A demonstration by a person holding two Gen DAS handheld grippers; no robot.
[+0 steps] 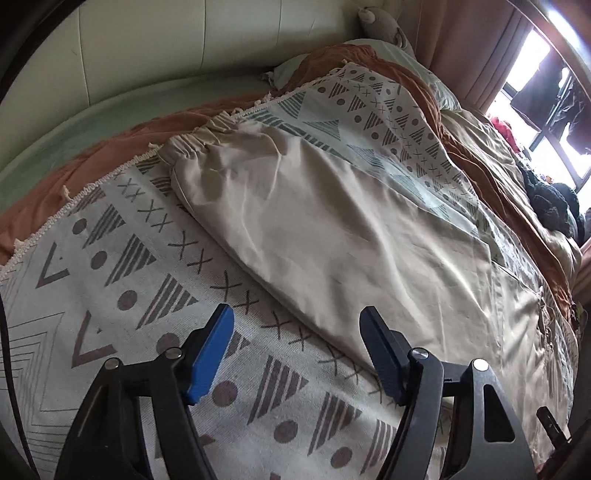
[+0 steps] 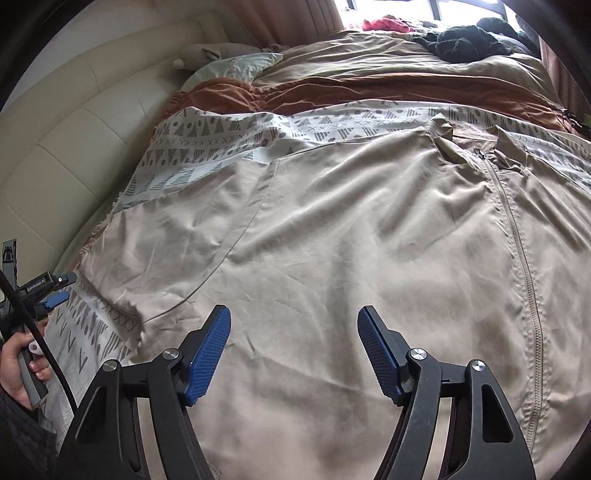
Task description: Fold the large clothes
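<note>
A large beige zip jacket (image 2: 351, 229) lies spread flat on a patterned blanket (image 1: 122, 280) on the bed. Its zipper (image 2: 517, 236) runs down the right side in the right wrist view. Its sleeve (image 1: 295, 206), with an elastic cuff (image 1: 192, 144), stretches away in the left wrist view. My left gripper (image 1: 297, 325) is open and empty, just above the sleeve's near edge. My right gripper (image 2: 294, 325) is open and empty, above the jacket's body. The left gripper also shows in the right wrist view (image 2: 51, 291), at the far left, held in a hand.
A cream padded headboard (image 2: 66, 147) runs along the left. A rust-brown blanket (image 2: 332, 92), a pale pillow (image 2: 240, 62) and a tan duvet (image 2: 369, 51) lie beyond the jacket. Dark clothes (image 2: 472, 37) and a red item (image 2: 384, 24) sit near the window.
</note>
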